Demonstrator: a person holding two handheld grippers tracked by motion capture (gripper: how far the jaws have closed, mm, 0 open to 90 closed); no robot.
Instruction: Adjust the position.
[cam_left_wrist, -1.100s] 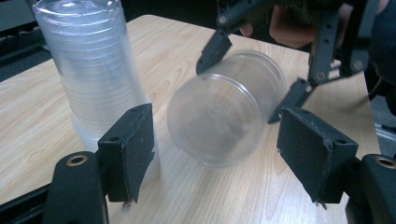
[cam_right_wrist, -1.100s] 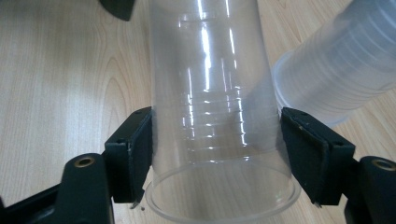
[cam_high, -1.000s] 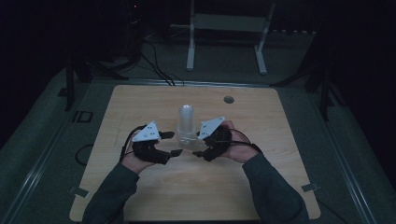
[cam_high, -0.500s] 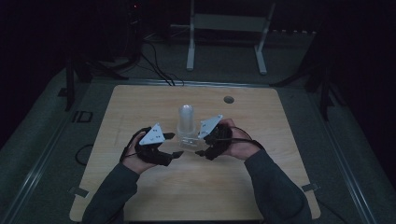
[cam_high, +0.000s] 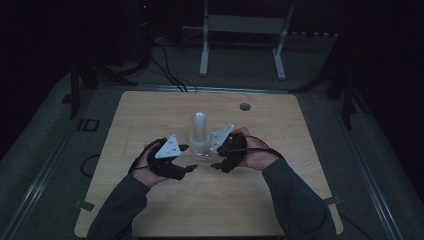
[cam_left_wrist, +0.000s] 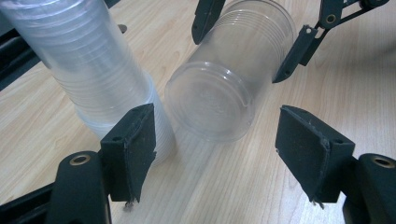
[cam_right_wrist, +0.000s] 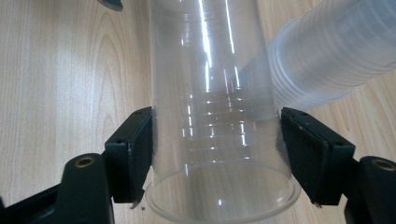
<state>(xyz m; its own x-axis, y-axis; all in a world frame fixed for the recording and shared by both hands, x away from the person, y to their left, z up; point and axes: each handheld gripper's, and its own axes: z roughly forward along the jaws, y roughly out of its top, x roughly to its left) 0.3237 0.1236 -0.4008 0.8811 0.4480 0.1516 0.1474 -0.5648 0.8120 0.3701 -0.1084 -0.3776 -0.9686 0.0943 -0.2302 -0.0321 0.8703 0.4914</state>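
Right tongs clamped on clear plastic cup; left tongs apart, just been closing, nothing between. Risk: squeeze crushes cup, or swing topples cup stack.

The high view is looking forward and down from above the person's side, taking in the whole tabletop from well back. Each gripper view is sitting close, looking along its own 2 black jaws. All 3 views are sharing the clear cup and the cup stack.
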